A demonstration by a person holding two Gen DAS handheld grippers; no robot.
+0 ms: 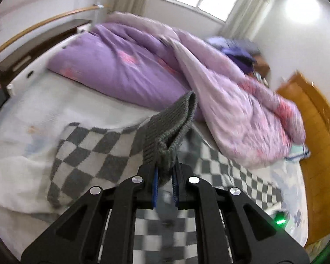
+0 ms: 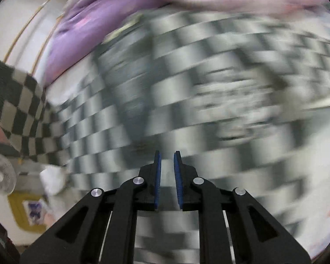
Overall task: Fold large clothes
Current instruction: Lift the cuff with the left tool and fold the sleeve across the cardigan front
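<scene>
A grey-and-white checkered sweater (image 1: 94, 151) lies spread on the bed. My left gripper (image 1: 165, 176) is shut on its grey ribbed cuff (image 1: 171, 127) and holds that sleeve end lifted above the garment. In the right wrist view the sweater (image 2: 187, 88) fills the frame, heavily blurred, and a raised sleeve (image 2: 17, 103) hangs at the left edge. My right gripper (image 2: 167, 171) hovers close over the sweater with a narrow gap between its blue pads and nothing between them.
A purple and pink duvet (image 1: 143, 72) is bunched across the far side of the bed. A white cloth (image 1: 13, 182) lies at the left. A wooden door (image 1: 319, 145) is at the right. A white fan (image 2: 0, 176) stands beside the bed.
</scene>
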